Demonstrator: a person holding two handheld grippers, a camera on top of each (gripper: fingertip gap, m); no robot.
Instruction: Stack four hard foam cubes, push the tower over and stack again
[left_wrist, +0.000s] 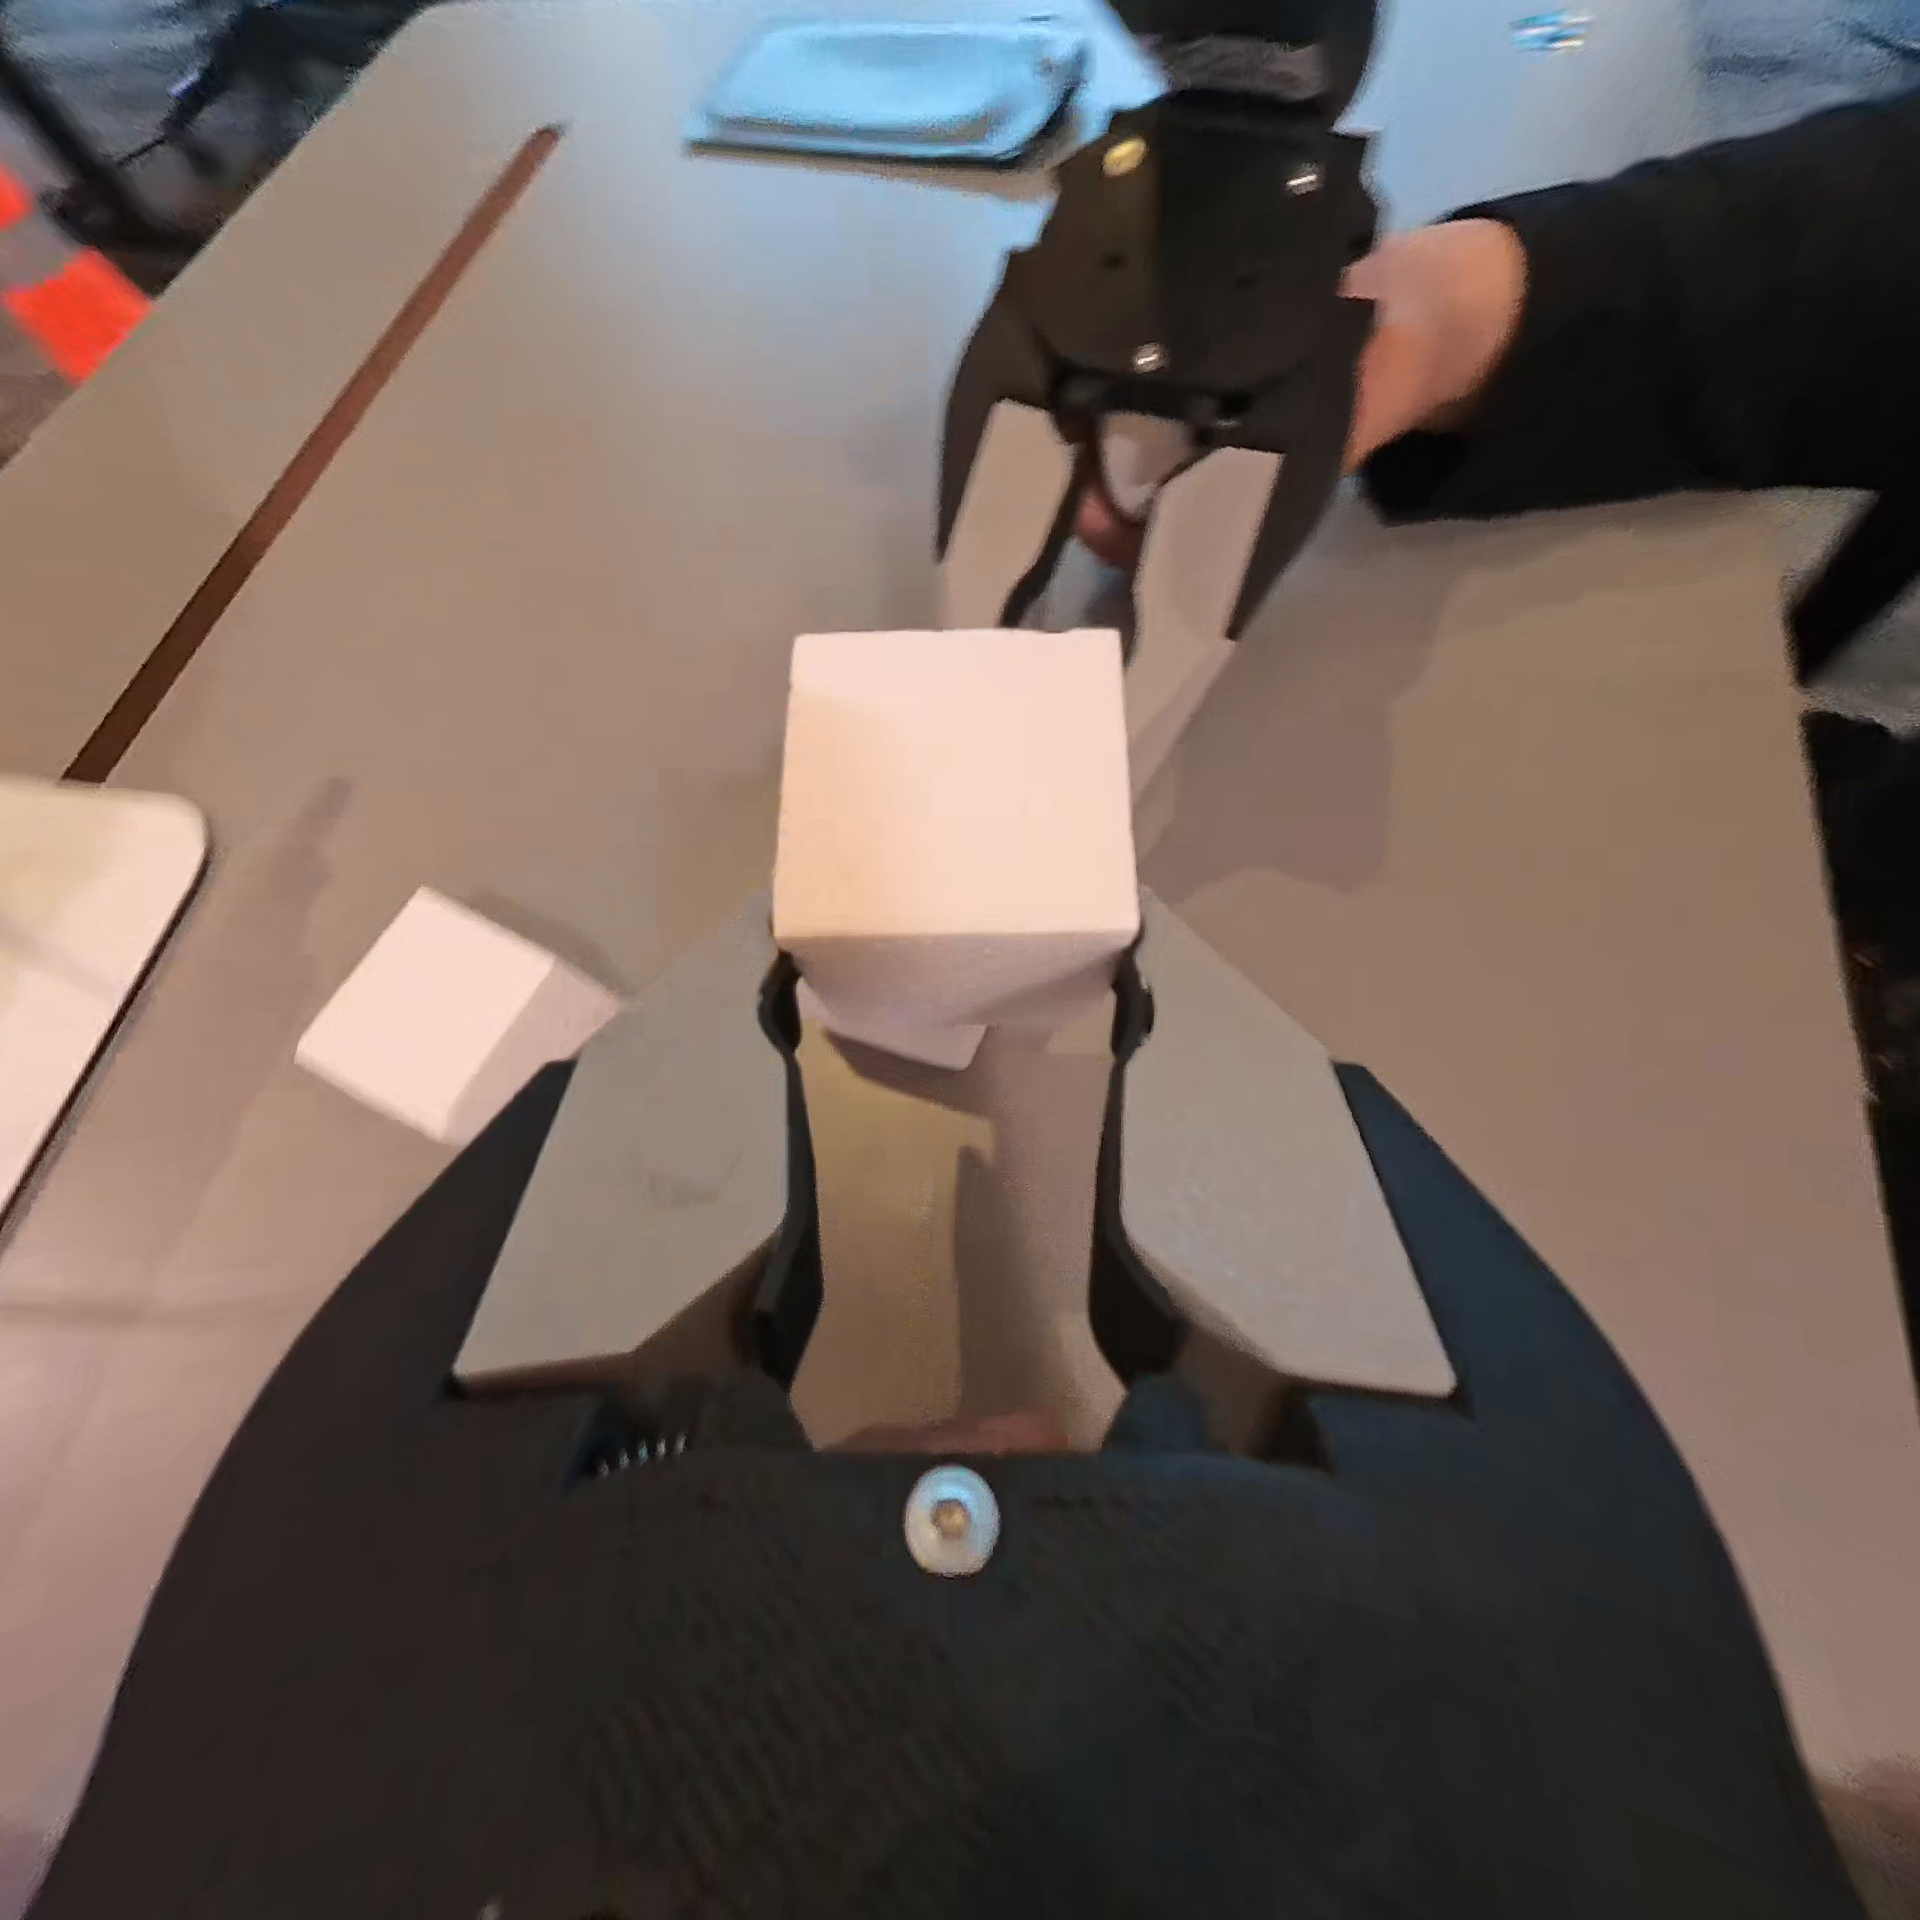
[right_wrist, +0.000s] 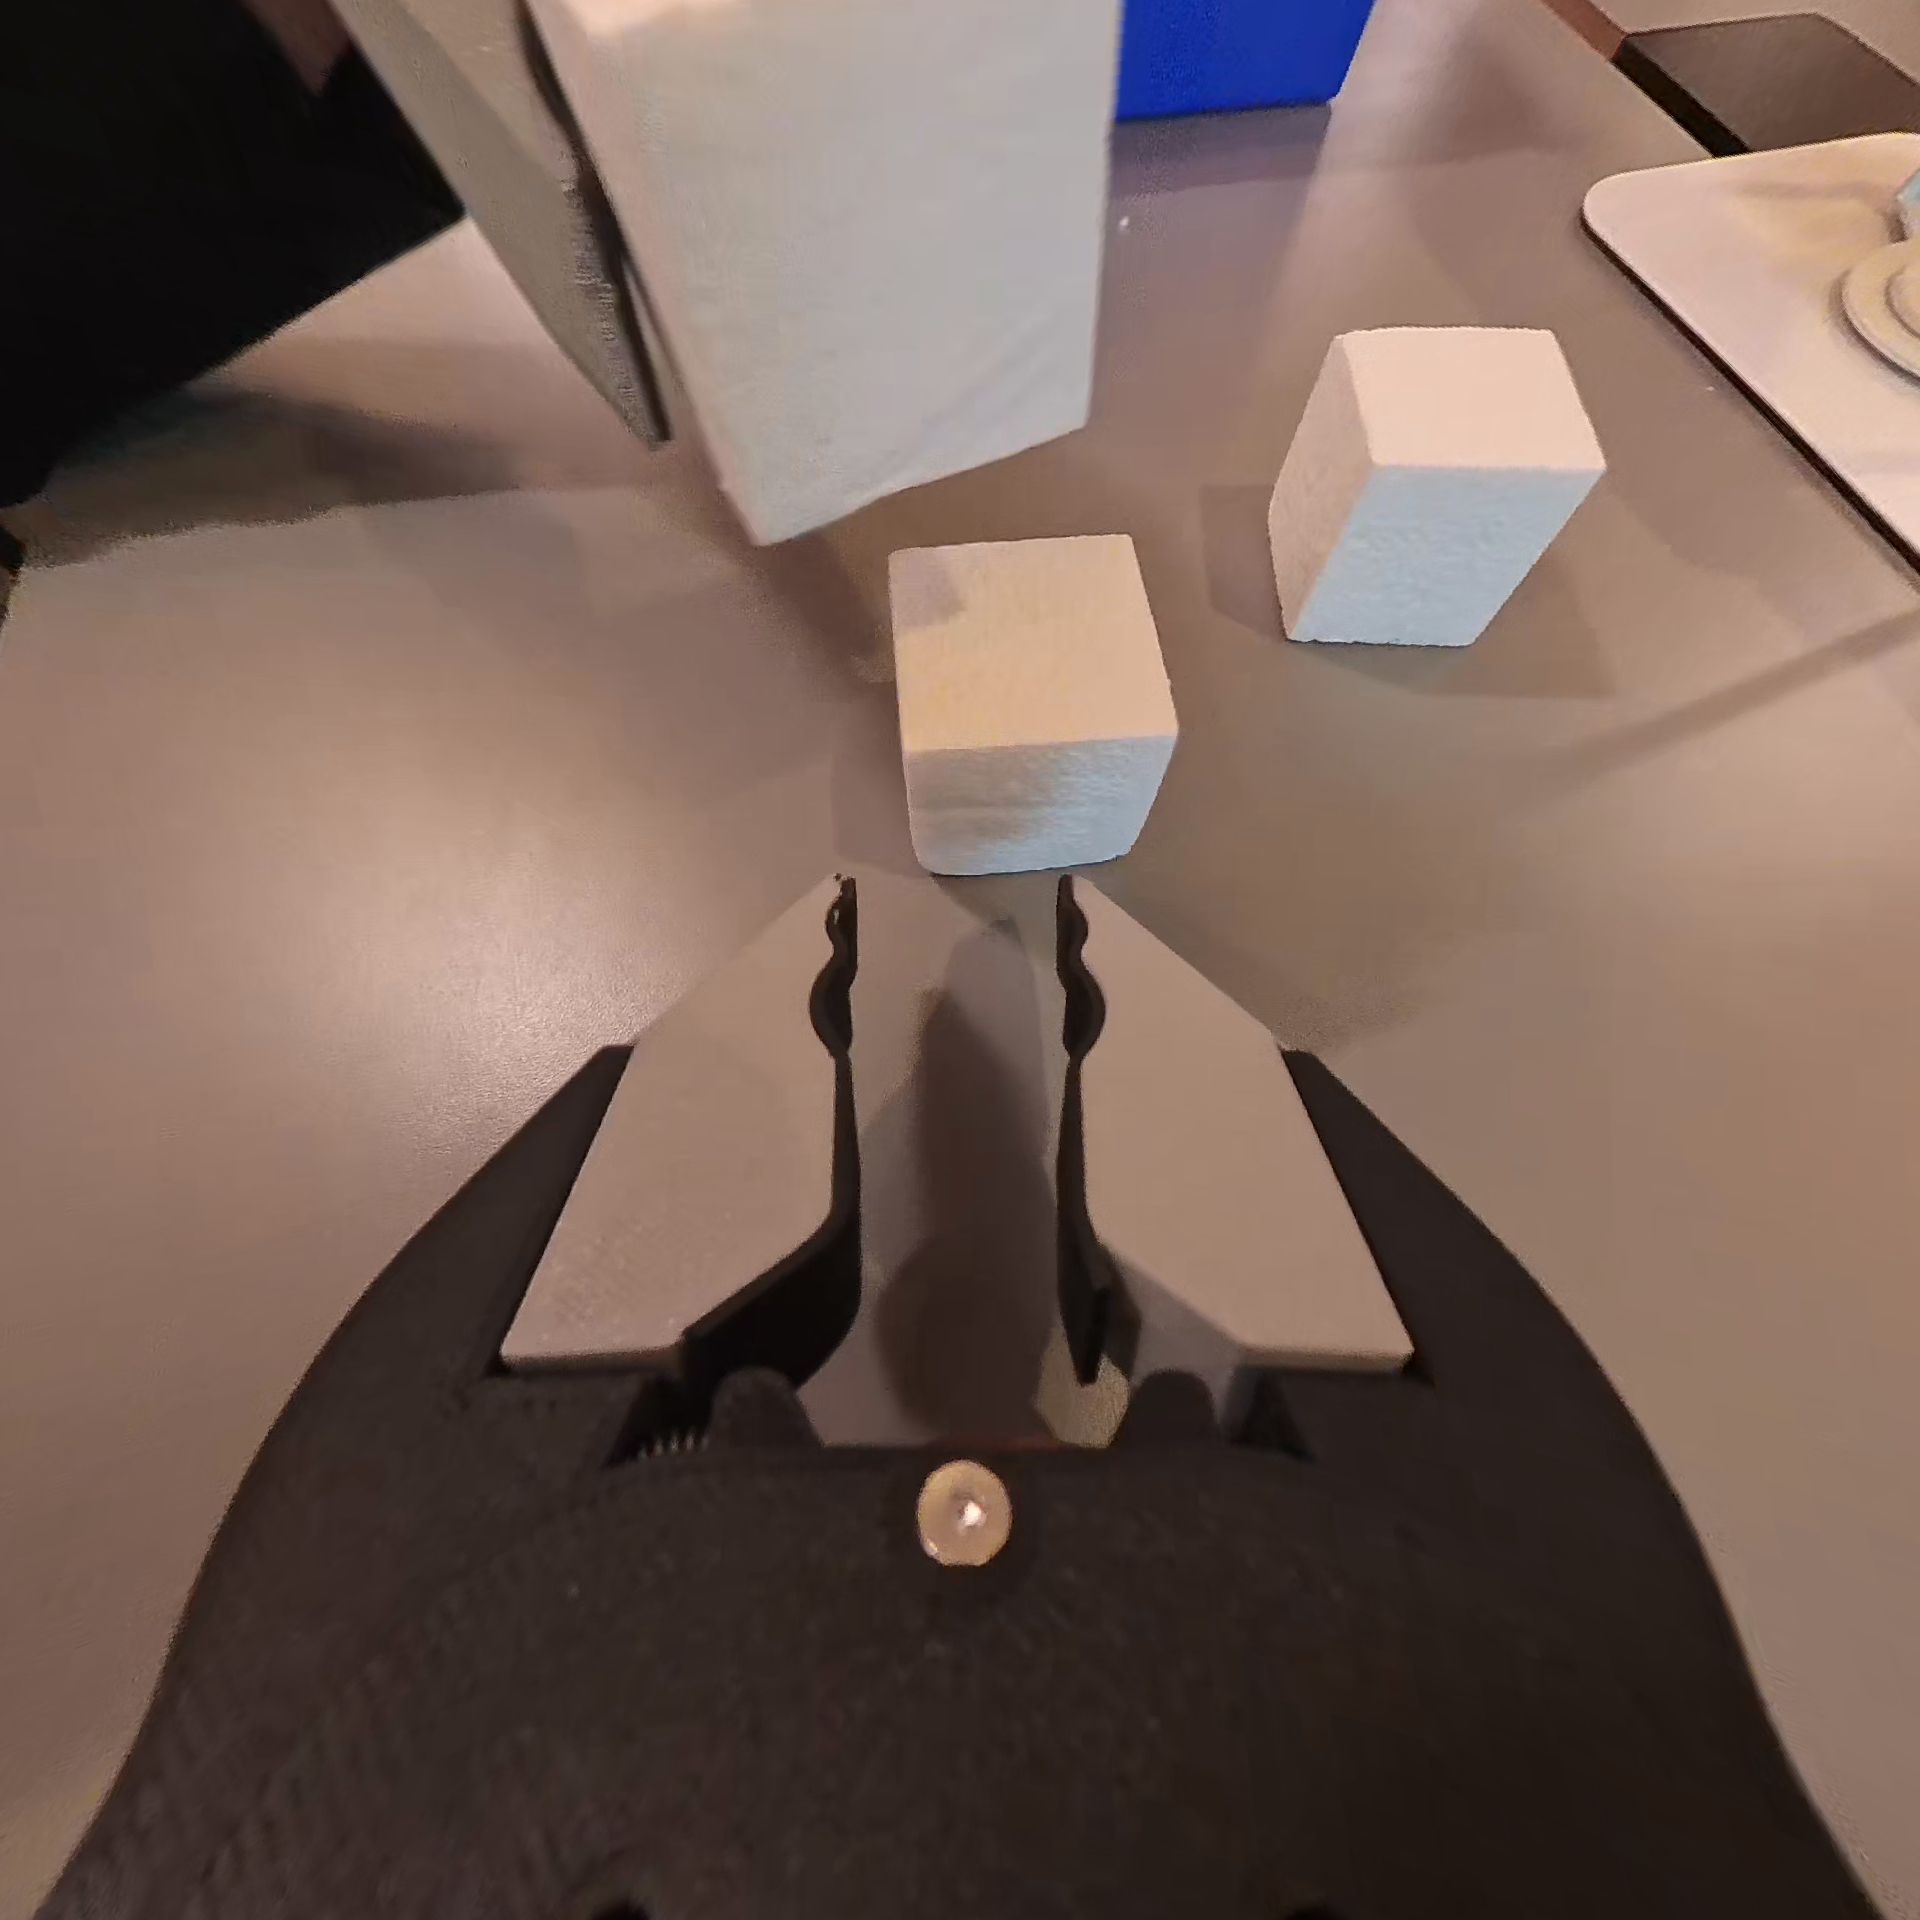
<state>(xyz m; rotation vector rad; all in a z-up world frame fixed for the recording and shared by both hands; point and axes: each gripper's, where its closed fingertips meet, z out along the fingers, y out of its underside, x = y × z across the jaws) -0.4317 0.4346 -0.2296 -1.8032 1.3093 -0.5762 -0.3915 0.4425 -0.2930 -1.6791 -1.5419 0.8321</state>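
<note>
My left gripper is shut on a white foam cube and holds it in the air. In the right wrist view this held cube hangs just above and behind a second cube that sits on the grey table; an edge of that second cube shows under the held one. A third cube stands apart on the table. My right gripper is open and empty, its tips just short of the second cube.
A pale tray lies at the table's edge beside the third cube. A dark tray lies at the far end. A dark groove runs along the table. A hand and dark sleeve hold the right gripper. Tip to tip, the grippers are about 8 centimeters apart.
</note>
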